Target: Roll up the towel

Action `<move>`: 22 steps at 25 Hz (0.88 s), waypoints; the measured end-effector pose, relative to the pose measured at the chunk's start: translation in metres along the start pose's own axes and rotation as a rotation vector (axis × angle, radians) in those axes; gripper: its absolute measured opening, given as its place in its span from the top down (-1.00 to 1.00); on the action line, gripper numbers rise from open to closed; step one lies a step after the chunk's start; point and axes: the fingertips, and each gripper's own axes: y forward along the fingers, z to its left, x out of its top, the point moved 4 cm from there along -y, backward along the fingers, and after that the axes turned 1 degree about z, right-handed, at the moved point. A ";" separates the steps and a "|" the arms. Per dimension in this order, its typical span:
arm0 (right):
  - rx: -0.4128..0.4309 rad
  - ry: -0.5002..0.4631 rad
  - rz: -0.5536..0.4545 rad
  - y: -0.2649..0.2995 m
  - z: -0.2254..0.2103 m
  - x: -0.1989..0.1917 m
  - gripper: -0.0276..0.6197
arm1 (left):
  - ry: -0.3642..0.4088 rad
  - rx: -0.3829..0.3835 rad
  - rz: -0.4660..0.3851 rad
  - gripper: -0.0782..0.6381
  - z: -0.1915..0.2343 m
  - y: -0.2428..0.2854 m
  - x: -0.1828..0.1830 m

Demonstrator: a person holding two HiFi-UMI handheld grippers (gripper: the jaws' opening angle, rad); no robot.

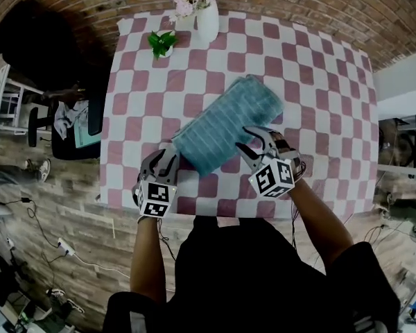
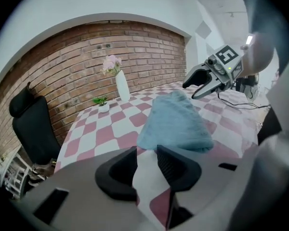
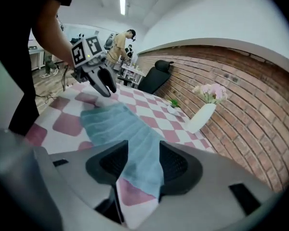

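A blue ribbed towel [image 1: 225, 123] lies flat and slantwise on the pink-and-white checked tablecloth [image 1: 312, 82]. My left gripper [image 1: 165, 164] hovers at the towel's near left corner with its jaws apart. In the left gripper view [image 2: 147, 150] only tablecloth shows between them, and the towel [image 2: 176, 121] lies just beyond. My right gripper [image 1: 258, 144] is at the towel's near right edge, open. In the right gripper view [image 3: 143, 146] the towel's [image 3: 120, 126] edge runs under the gap, and the pads do not press on it. Each gripper view shows the other gripper: the right gripper [image 2: 201, 84] and the left gripper [image 3: 104, 84].
A white vase of pink flowers [image 1: 206, 16] and a small potted plant [image 1: 162, 44] stand at the table's far edge. A black office chair [image 1: 69, 127] sits left of the table. The brick wall [image 1: 319, 5] runs behind it. A person [image 3: 119, 40] stands far off.
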 end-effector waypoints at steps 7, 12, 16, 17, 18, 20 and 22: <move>0.164 -0.023 -0.067 -0.003 0.096 0.041 0.28 | 0.055 -0.037 -0.021 0.49 0.005 -0.020 0.004; 0.194 -0.331 0.002 0.021 0.146 0.054 0.28 | 0.058 -0.048 -0.032 0.52 0.009 -0.028 0.002; 0.200 -0.480 0.081 0.038 0.158 0.056 0.31 | 0.052 -0.070 -0.039 0.53 0.008 -0.036 -0.004; 0.201 -0.481 0.098 0.040 0.157 0.057 0.36 | 0.052 -0.077 -0.040 0.53 0.008 -0.039 -0.007; 0.197 -0.475 0.112 0.042 0.156 0.057 0.37 | 0.052 -0.082 -0.041 0.54 0.008 -0.041 -0.010; 0.186 -0.471 0.128 0.047 0.153 0.057 0.43 | 0.055 -0.092 -0.040 0.55 0.007 -0.045 -0.015; 0.186 -0.481 0.137 0.053 0.154 0.055 0.47 | 0.068 -0.100 -0.034 0.56 0.005 -0.047 -0.021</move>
